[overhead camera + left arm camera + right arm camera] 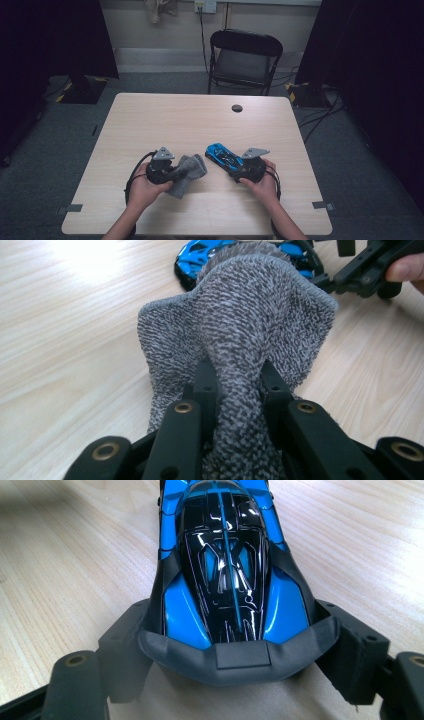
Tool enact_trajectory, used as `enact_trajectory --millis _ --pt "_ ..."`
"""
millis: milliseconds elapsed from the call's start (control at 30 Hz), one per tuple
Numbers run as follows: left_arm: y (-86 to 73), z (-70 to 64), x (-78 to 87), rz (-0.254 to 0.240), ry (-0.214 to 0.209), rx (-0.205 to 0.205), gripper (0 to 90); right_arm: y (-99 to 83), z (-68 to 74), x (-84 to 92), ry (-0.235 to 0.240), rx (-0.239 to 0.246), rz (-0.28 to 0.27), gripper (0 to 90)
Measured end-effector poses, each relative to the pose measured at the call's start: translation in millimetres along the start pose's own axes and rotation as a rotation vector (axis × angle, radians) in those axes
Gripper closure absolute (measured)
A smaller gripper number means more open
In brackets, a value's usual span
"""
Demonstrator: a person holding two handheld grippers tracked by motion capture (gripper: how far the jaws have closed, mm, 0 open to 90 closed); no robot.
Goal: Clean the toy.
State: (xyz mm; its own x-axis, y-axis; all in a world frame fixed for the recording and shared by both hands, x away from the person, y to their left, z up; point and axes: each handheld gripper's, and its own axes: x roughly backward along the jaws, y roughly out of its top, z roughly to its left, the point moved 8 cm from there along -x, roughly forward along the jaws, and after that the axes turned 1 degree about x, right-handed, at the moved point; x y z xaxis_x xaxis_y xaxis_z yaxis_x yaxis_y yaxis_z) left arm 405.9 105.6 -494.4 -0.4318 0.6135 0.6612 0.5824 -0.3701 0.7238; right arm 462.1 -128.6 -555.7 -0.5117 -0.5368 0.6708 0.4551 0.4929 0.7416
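Grey knit cloth: bunched fold pinched tight between left gripper fingers, lifted off bench, prob. for wiping. Blue/black toy car: tail clamped by right gripper fingers, nose toward cloth, held steady w/ cloth just beside.

High view looks down over the whole table; both gripper views sit super close, low, sharing the blue car.
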Motion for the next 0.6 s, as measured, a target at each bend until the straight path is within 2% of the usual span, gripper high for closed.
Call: enact_trajectory --millis 333,600 --pt "25.1 -4.3 -9.4 -0.013 -0.012 -0.008 75.9 0.0 0.0 0.0 0.0 -0.001 0.0 23.8" --pt "43.3 -11.4 -24.7 -0.028 -0.031 -0.012 76.0 0.0 0.1 0.0 -0.001 -0.001 0.0 23.8"
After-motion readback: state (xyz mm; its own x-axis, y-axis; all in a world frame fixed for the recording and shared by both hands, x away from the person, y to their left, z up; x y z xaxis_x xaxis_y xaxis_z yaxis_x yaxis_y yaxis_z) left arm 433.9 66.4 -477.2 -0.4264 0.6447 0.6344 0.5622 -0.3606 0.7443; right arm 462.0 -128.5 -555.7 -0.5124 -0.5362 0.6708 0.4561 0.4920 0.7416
